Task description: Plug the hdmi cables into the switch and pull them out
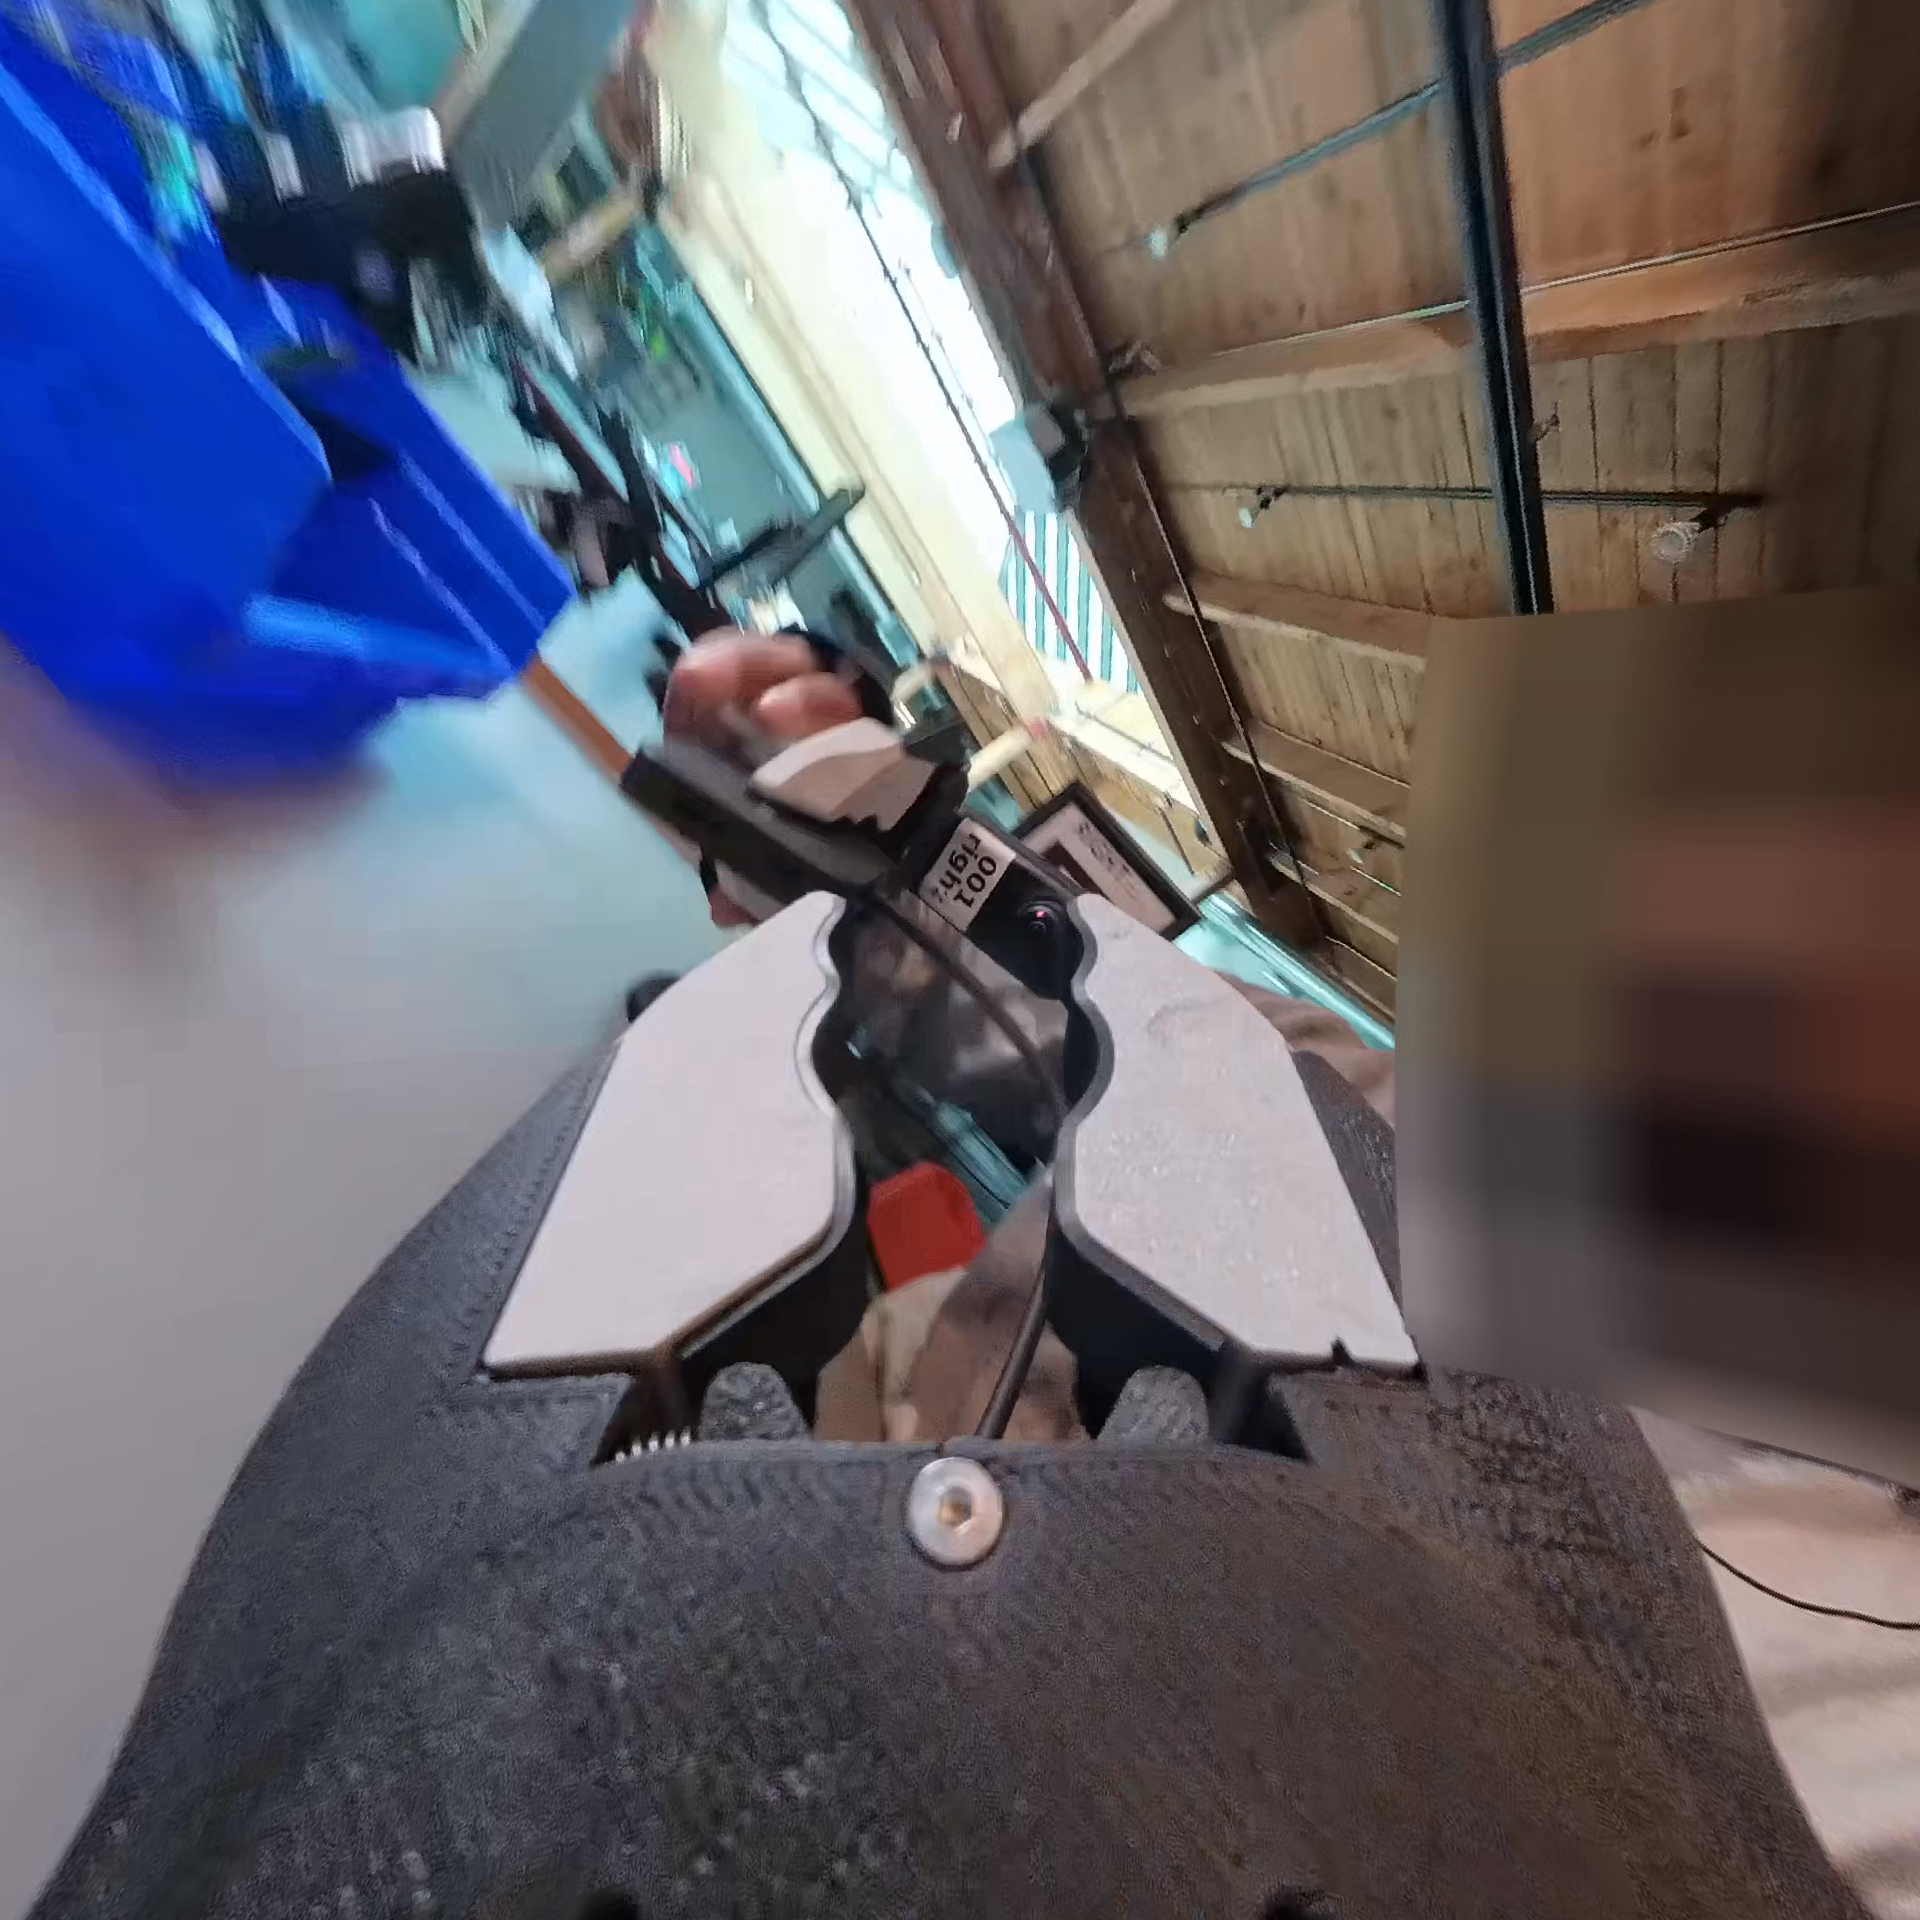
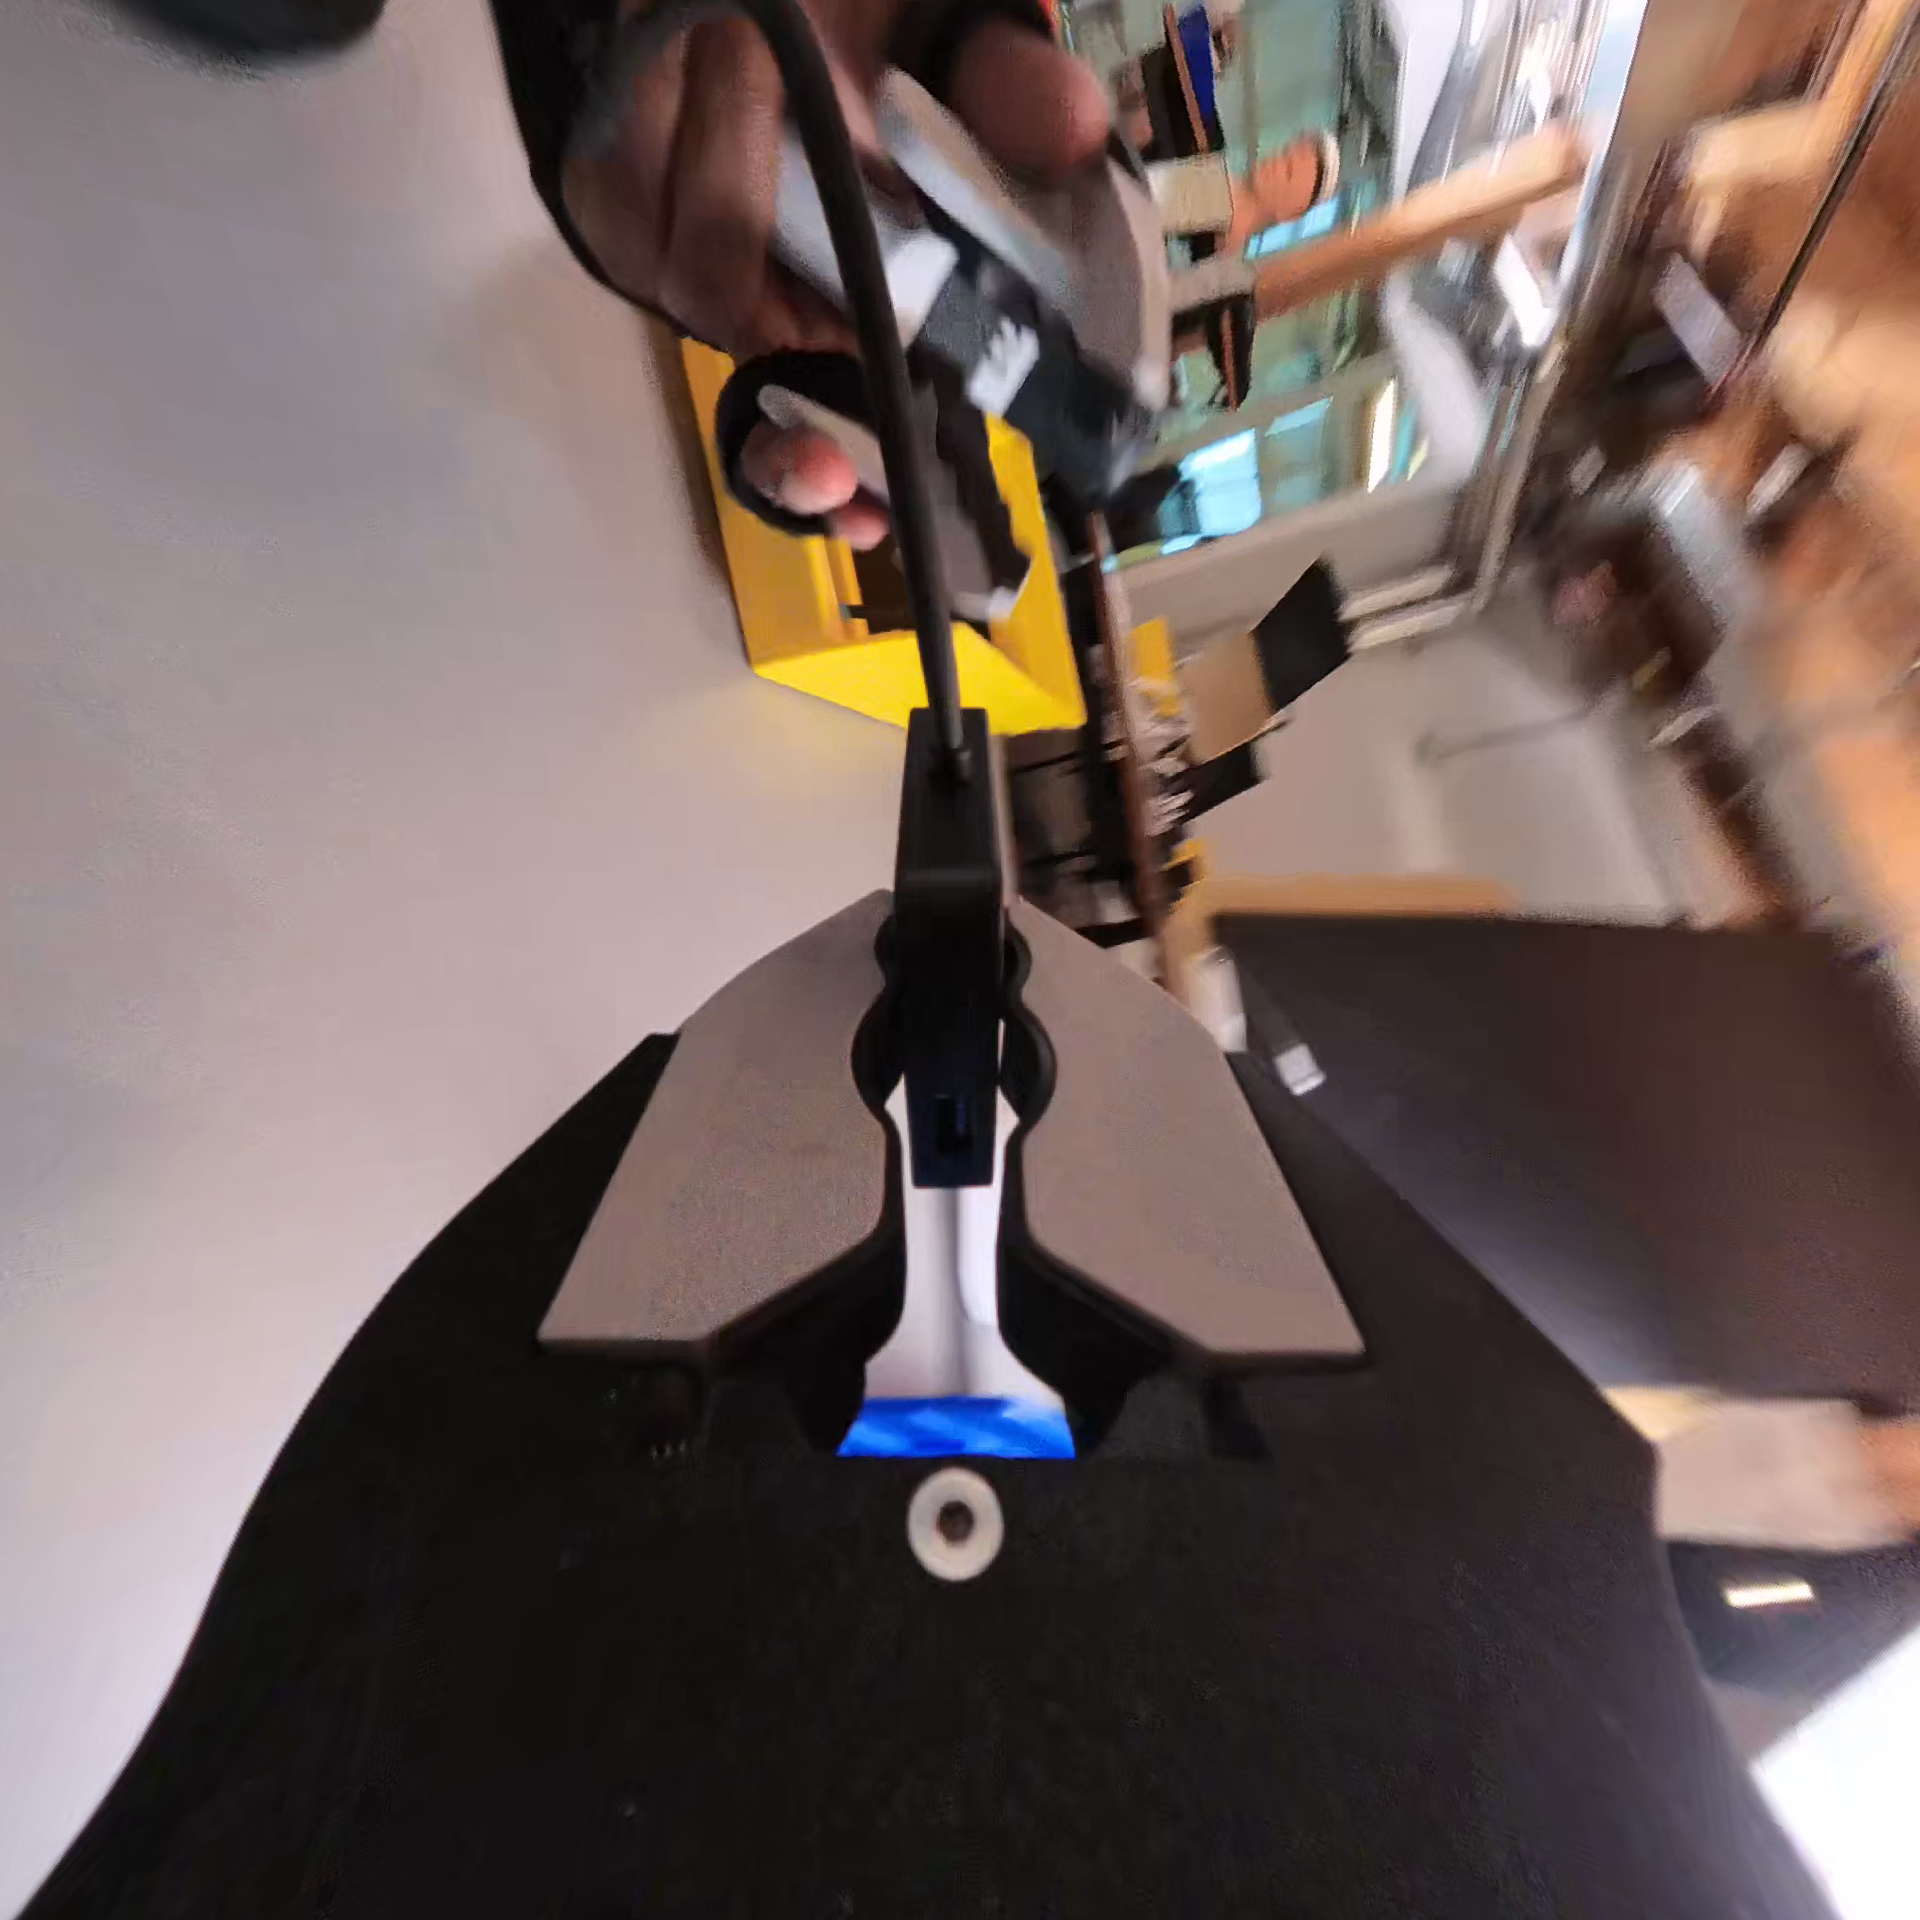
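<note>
Both wrist views are tilted and partly motion-blurred. In the right wrist view, the right claw (image 2: 951,997) is closed tight on 1 small black box, the switch (image 2: 948,935), gripped upright between 2 grey, matte fingers (image 2: 727,1143) with wavy inner edges. 1 black round cable (image 2: 883,343) runs from the top end of the switch up toward a person's hand (image 2: 727,208) holding the other tool. Beyond the switch, a yellow box (image 2: 883,644) sits on the pale worktop (image 2: 312,623), with a dark flat panel (image 2: 1558,1143) to the right. A blue ridged patch (image 2: 951,1425) shows at the base of the fingers.

In the left wrist view, the left claw (image 1: 956,914) stands partly open, its 2 pale rough-textured fingers (image 1: 717,1143) apart; 1 thin black cable (image 1: 1023,1049) passes through the gap, but I cannot tell whether it is gripped. A red block (image 1: 923,1216) lies behind the gap. The right tool (image 1: 831,810) and a hand (image 1: 758,686) are near ahead. Blue bins (image 1: 208,468) blur at left; wooden planking (image 1: 1455,312) fills the upper right.
</note>
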A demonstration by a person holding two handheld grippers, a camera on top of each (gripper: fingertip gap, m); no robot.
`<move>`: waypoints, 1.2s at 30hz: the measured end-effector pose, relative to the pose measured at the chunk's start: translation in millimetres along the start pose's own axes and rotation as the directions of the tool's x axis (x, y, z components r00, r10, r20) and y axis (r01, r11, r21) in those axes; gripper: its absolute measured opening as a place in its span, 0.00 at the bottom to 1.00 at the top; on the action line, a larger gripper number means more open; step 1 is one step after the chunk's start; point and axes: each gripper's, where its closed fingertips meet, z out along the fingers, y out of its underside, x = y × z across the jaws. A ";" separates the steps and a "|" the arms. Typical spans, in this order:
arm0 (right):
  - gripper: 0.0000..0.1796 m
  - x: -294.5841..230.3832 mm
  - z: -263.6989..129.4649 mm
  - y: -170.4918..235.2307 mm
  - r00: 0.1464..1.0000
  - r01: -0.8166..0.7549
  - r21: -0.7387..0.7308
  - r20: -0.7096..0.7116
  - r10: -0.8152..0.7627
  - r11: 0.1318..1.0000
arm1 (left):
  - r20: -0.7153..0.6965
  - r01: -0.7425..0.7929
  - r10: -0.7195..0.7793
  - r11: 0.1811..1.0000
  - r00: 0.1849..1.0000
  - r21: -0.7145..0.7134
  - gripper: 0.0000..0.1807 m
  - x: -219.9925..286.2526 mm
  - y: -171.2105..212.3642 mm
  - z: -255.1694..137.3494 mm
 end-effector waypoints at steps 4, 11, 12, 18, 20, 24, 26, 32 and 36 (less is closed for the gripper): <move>0.08 20.0 -24.5 -10.4 0.687 -0.726 0.223 0.200 0.699 0.650 | 0.193 -0.268 0.245 0.958 0.950 0.103 0.19 -4.0 -36.0 -39.3; 0.07 44.3 -29.8 -47.0 0.142 -0.946 0.311 0.660 0.738 -0.096 | 0.174 -0.502 0.519 0.854 0.837 -0.136 0.20 -5.3 15.7 13.8; 0.08 40.8 -26.0 -54.4 0.133 -0.949 0.296 0.690 0.712 -0.110 | 0.165 -0.544 0.564 0.825 0.809 -0.152 0.20 -2.0 22.3 21.4; 0.07 22.0 -7.5 -77.5 0.091 -0.961 0.237 0.762 0.641 -0.145 | 0.118 -0.689 0.707 0.706 0.697 -0.165 0.11 17.7 38.9 36.4; 0.07 18.5 -6.7 -74.7 0.091 -0.966 0.225 0.759 0.645 -0.129 | 0.146 -0.707 0.734 0.678 0.663 -0.202 0.09 14.0 39.9 35.4; 0.07 9.7 -5.1 -69.3 0.146 -0.974 0.223 0.706 0.693 -0.022 | 0.153 -0.700 0.737 0.674 0.658 -0.235 0.09 7.4 41.8 34.0; 0.07 4.3 -3.0 -65.6 0.190 -0.974 0.222 0.664 0.723 0.052 | 0.156 -0.686 0.721 0.691 0.675 -0.228 0.08 3.8 40.3 32.1; 0.07 -3.4 -0.4 -55.2 0.218 -0.973 0.191 0.601 0.769 0.127 | 0.174 -0.661 0.702 0.711 0.691 -0.239 0.08 -9.4 40.3 29.2; 0.07 -8.5 2.8 -47.5 0.202 -0.979 0.118 0.563 0.801 0.164 | 0.190 -0.626 0.669 0.741 0.718 -0.241 0.08 -20.9 41.2 27.9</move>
